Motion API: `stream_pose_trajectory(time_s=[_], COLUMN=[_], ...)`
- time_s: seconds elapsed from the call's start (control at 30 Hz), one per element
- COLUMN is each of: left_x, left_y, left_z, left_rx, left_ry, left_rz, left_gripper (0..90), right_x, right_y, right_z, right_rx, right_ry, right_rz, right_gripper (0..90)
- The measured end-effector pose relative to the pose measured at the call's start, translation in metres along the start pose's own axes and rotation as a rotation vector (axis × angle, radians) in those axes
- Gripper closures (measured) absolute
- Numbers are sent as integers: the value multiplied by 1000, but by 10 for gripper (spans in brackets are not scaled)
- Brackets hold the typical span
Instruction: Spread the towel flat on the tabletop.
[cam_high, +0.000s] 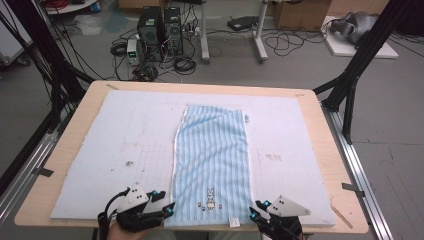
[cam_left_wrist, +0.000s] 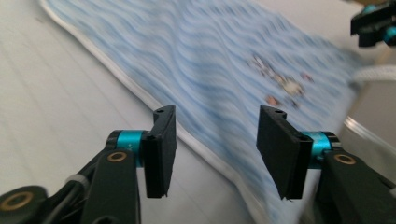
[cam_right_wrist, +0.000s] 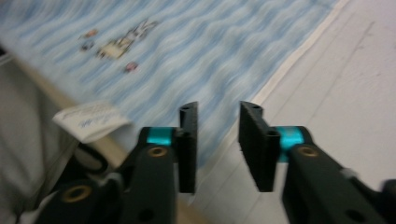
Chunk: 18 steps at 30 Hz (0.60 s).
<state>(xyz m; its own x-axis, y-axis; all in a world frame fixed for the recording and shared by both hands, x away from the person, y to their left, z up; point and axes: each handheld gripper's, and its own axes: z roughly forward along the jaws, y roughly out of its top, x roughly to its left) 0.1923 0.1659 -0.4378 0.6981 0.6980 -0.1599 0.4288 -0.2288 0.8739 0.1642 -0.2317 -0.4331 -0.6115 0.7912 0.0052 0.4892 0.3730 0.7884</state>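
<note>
A light blue striped towel (cam_high: 212, 155) lies flat lengthwise on the mat, its near end with a small rabbit motif (cam_high: 210, 197) at the table's front edge. My left gripper (cam_high: 166, 201) sits at the towel's near left corner, jaws open. In the left gripper view, the left gripper (cam_left_wrist: 217, 114) has the towel's white edge (cam_left_wrist: 196, 140) below the gap, and nothing is pinched. My right gripper (cam_high: 258, 210) stands open at the near right corner. Seen in its own view, the right gripper (cam_right_wrist: 218, 108) hovers over the towel's hem. A white label (cam_right_wrist: 91, 119) hangs off the near edge.
A pale blue foam mat (cam_high: 125, 140) covers most of the wooden table (cam_high: 320, 115). Beyond the table, computer towers (cam_high: 160, 32) and cables sit on the floor. Black frame struts (cam_high: 360, 55) rise at both sides. The person's forearms enter at the bottom.
</note>
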Motion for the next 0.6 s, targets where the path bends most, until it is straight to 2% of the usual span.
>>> stream_pose_trajectory(time_s=[0.13,0.23,0.33,0.4,0.53,0.57,0.6], left_x=[16,26,28,26,18,15,13], left_y=[14,22,24,22,18,18,18], left_z=[6,18,34,45,60,61,61], left_rx=[-62,-66,-12,40,126,130,135], left_ry=[28,42,40,43,53,78,80], left_rz=[-30,-77,-83,-71,-33,-1,10], left_gripper=[449,439,448,466,514,534,604], right_x=[-10,-17,-22,-22,-23,-23,-24], right_y=[13,20,25,27,27,27,25], right_z=[9,18,31,40,57,59,60], right_rx=[-37,-51,-38,-11,48,58,49], right_ry=[-43,-63,-63,-60,-43,-43,-36], right_rz=[27,57,74,61,53,55,76], right_gripper=[478,452,454,474,539,557,584])
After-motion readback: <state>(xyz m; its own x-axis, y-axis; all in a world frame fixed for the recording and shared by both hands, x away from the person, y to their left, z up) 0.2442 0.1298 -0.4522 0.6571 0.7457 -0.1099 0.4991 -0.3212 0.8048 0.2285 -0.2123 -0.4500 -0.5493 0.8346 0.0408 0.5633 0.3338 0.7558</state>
